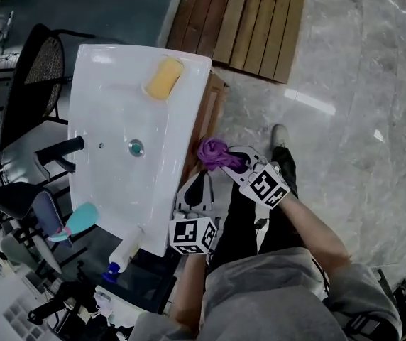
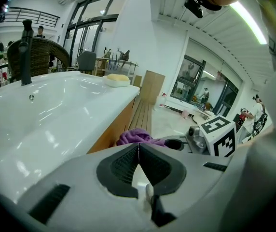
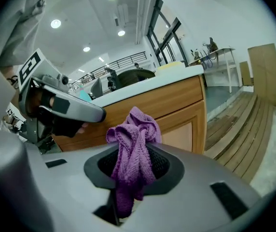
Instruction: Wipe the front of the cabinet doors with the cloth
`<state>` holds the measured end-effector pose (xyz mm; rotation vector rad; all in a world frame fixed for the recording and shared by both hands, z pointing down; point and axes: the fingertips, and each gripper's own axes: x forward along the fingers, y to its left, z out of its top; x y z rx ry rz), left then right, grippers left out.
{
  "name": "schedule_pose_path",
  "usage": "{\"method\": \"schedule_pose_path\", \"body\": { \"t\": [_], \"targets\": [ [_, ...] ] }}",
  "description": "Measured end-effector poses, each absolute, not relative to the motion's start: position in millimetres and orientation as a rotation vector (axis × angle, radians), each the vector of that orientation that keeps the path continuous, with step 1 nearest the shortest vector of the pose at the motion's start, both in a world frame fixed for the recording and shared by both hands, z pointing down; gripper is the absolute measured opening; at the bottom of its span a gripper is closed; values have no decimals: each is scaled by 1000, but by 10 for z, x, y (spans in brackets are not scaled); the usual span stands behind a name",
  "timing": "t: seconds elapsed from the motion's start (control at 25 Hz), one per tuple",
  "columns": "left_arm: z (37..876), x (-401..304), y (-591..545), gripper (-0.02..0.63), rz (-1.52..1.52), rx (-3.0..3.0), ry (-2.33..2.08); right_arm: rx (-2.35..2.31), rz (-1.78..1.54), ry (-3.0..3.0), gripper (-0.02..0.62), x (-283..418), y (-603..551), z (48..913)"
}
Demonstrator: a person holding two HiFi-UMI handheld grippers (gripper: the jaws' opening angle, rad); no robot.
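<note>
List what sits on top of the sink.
A yellow sponge, a black faucet, a teal object and a white bottle with a blue cap. The left gripper covers the near corner of the sink.

Soft knit against gloss and grain

The cloth [image 3: 131, 149] is a purple, loopy, rough-knit fabric, matt all over. The cabinet doors [image 3: 190, 132] are smooth light wood with a satin finish and faint grain. The sink [image 1: 111, 119] is glossy white and ceramic-looking, with bright highlights, and its tap [image 1: 64, 151] is matt black. The left gripper [image 2: 138, 163] and right gripper [image 3: 133, 166] have matt grey plastic shells and black ribbed pads [image 2: 121, 166]. The sponge [image 1: 164, 78] looks porous and dull yellow. The floor [image 1: 345, 84] is polished, stone-patterned and reflective. The slatted platform [image 1: 249, 20] is bare brown wood.
</note>
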<state>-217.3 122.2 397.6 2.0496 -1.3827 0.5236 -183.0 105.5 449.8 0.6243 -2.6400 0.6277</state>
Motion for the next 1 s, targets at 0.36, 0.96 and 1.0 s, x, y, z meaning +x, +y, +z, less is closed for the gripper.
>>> {"method": "schedule_pose_path", "body": {
  "t": [0.36,0.96,1.0],
  "targets": [
    [4249,-2194,1393,11,532,2010,-1366,501,513,-2669,86,-2158,1038,4798],
    [4428,-2284,1658,9,532,1960,-1361,498,439,-2642,81,-2363,898,5101],
    [4439,-2279,1672,8,533,1960,-1357,498,438,-2640,80,-2372,892,5131]
  ]
}}
